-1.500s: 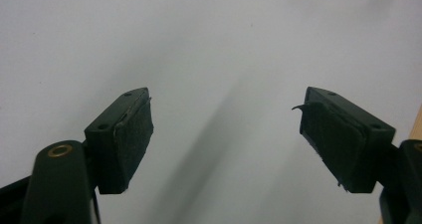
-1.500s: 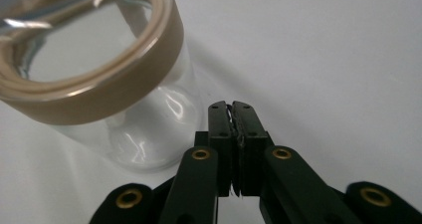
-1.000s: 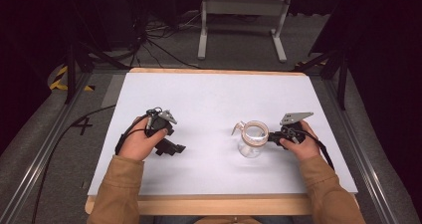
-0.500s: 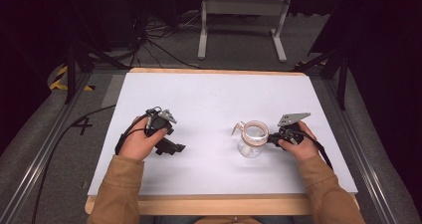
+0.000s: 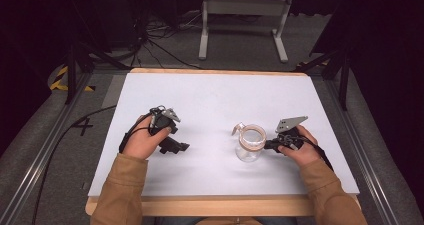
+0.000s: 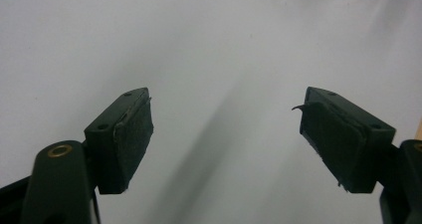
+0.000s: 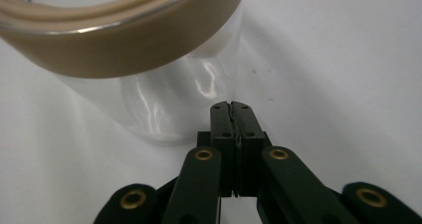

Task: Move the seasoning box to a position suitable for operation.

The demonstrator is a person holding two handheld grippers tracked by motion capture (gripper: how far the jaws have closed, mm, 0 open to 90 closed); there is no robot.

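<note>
Standing upright on the white bench [image 5: 210, 100], the clear glass jar [image 5: 250, 144] sits right of centre and toward the person's edge, its open mouth facing up and ringed by a tan band [image 7: 124, 50]. Its long axis runs vertically, bottom flat on the bench; a small wire clasp [image 5: 237, 130] juts from the rim on the side away from the right hand.

Just beside the jar, on its right, is the right gripper [image 5: 268, 145]. Its jaws are pressed together with nothing between them, and in the right gripper view [image 7: 234, 107] their tips point at the lower wall of the jar, very close to the glass; whether they touch it I cannot tell. The jar lies straight ahead of these jaws and slightly to their left, its rim above them.

Well apart on the left half of the bench, the left gripper [image 5: 182, 146] rests low in the left hand [image 5: 142, 142], its jaws spread wide over bare bench [image 6: 226, 129] and aimed roughly toward the jar, whose base peeks in at the top edge of the left gripper view.

By my judgement the right hand is far nearer; shut as they are, its jaws could only nudge the jar, and would need to spread before taking the wall or rim.
</note>
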